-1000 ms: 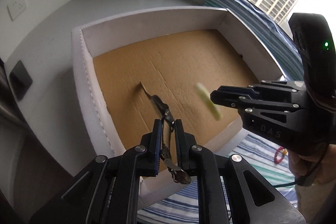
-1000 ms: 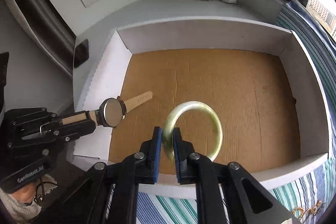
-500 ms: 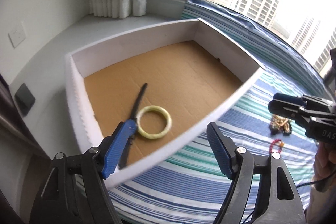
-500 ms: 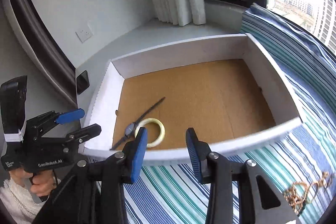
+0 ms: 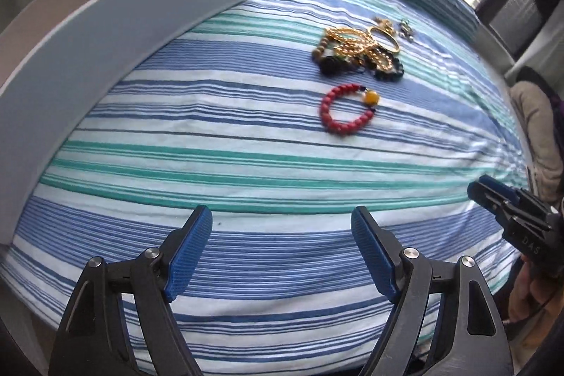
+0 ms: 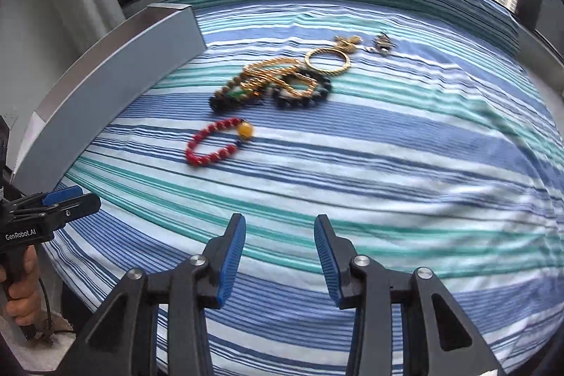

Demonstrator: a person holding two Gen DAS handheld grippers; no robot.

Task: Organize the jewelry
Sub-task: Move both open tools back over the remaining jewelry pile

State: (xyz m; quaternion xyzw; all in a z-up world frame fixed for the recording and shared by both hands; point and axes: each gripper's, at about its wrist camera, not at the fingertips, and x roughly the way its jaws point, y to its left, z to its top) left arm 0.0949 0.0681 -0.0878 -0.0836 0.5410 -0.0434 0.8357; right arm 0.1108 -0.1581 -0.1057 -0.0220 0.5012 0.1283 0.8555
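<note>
A red bead bracelet (image 5: 343, 110) with a yellow bead lies on the striped bedspread; it also shows in the right wrist view (image 6: 216, 145). Behind it is a pile of gold chains and dark beads (image 5: 356, 55), also in the right wrist view (image 6: 275, 83), with a gold bangle (image 6: 327, 60) and a small trinket (image 6: 382, 44). The white box (image 5: 116, 20) stands at the left, seen from outside (image 6: 112, 83). My left gripper (image 5: 282, 224) is open and empty above the bedspread. My right gripper (image 6: 280, 231) is open and empty, well short of the jewelry.
The striped bedspread (image 6: 405, 147) covers the whole surface. The right gripper shows at the right edge of the left view (image 5: 514, 214). The left gripper shows at the left edge of the right view (image 6: 49, 207). Windows stand behind.
Both grippers released the watch and the green bangle into the box, opened, and swung right, away from the box toward the jewelry on the bedspread.
</note>
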